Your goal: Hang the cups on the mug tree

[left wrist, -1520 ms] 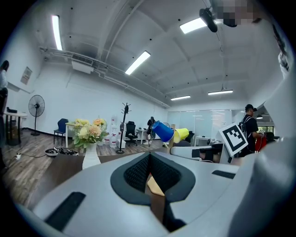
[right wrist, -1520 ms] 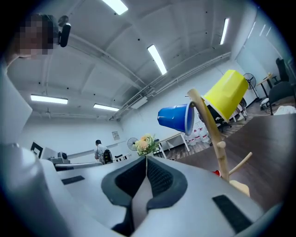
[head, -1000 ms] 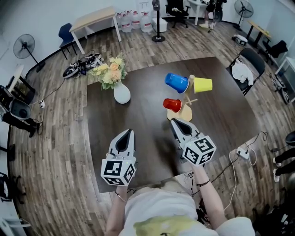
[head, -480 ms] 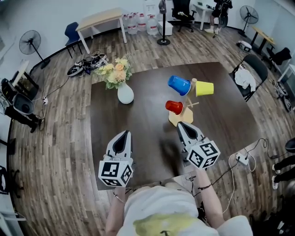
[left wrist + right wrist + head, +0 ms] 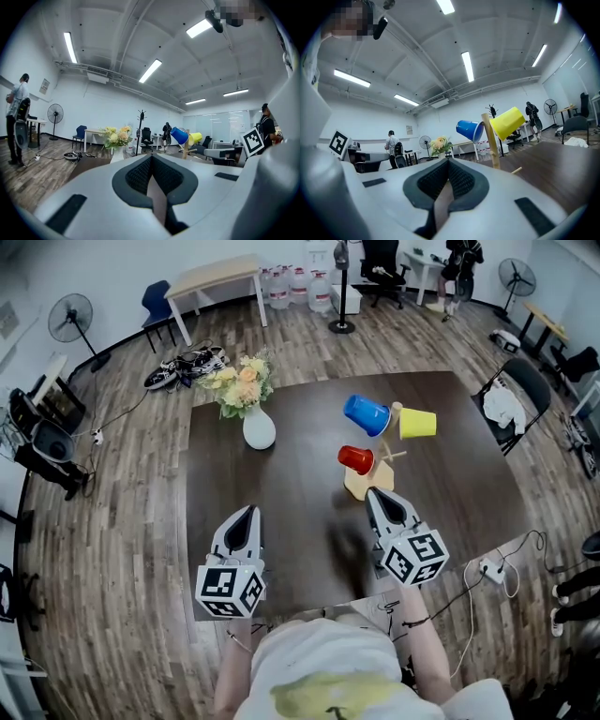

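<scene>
While both grippers hang over the near side of the table (image 5: 291, 486), neither holds anything. Left gripper (image 5: 249, 512): jaws together, nothing between them, touching nothing. Right gripper (image 5: 376, 493): jaws together too, empty. Its tip is just beside the base of the tree (image 5: 367, 481), and contact can't be told.

The tree stands right of the table's middle. All three cups are on it: blue cup (image 5: 366, 414) high on the left of the pole, yellow cup (image 5: 417, 423) high on the right, red cup (image 5: 355, 459) lower left. One peg (image 5: 397, 454) sticks out to the right, bare.

A vase (image 5: 259, 430) with flowers sits at the far left of the table, well apart from both grippers.

Edges: the near table edge runs under the grippers' marker cubes, and the left edge is near the left gripper.

Open room: bare tabletop ahead of the left gripper, between vase and tree, and right of the tree out to the right edge. A power strip (image 5: 489, 568) with its cable lies on the floor off the near right corner.
</scene>
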{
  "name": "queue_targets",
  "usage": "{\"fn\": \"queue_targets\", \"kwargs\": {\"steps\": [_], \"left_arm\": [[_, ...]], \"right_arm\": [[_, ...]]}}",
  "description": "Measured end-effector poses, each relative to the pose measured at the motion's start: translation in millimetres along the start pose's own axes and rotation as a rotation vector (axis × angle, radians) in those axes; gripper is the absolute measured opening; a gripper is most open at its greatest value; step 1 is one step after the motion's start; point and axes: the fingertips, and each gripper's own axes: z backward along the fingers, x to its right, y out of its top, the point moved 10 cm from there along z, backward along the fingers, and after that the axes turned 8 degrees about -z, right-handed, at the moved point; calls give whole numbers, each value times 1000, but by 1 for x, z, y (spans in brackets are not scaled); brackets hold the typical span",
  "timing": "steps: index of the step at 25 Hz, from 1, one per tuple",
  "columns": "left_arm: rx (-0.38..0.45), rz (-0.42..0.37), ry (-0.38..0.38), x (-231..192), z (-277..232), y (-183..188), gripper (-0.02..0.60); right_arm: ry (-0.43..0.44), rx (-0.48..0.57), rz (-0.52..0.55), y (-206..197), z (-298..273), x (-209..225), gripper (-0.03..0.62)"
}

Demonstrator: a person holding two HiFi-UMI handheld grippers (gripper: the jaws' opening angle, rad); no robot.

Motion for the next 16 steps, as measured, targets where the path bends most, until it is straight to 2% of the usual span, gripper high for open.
{"fn": "queue_targets", "kwargs": {"steps": [8,16], "left_arm": [[-11,-1,32,2,6,-3,15],[-16,-1,25,12,9,-3,15]], "right_arm": [[-6,7,2,1,6,5,18],[-16,11,5,-1,14,7,18]]}}
